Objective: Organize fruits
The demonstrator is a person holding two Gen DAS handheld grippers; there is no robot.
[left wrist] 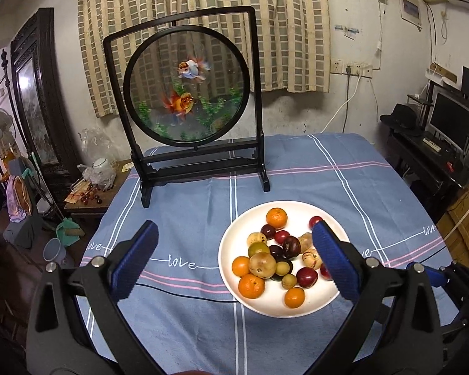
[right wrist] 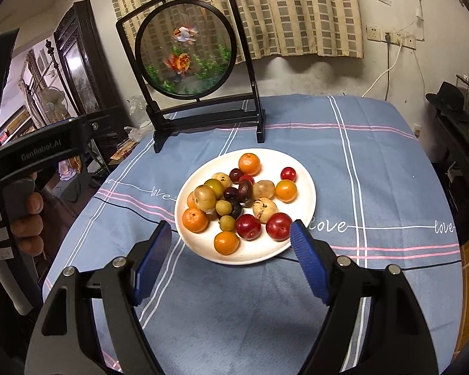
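The blue cloth (right wrist: 375, 172) says "love". Both grippers, left (left wrist: 234, 259) and right (right wrist: 231, 259), gape wide, near the fruit plate (right wrist: 306, 200).

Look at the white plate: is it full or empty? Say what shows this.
Full. The white plate holds a heap of fruit: oranges, red plums, dark and tan ones. Both tongs are open and hold nothing.

Left gripper (left wrist: 234, 250) and right gripper (right wrist: 231, 250) hover, fingers spread wide.
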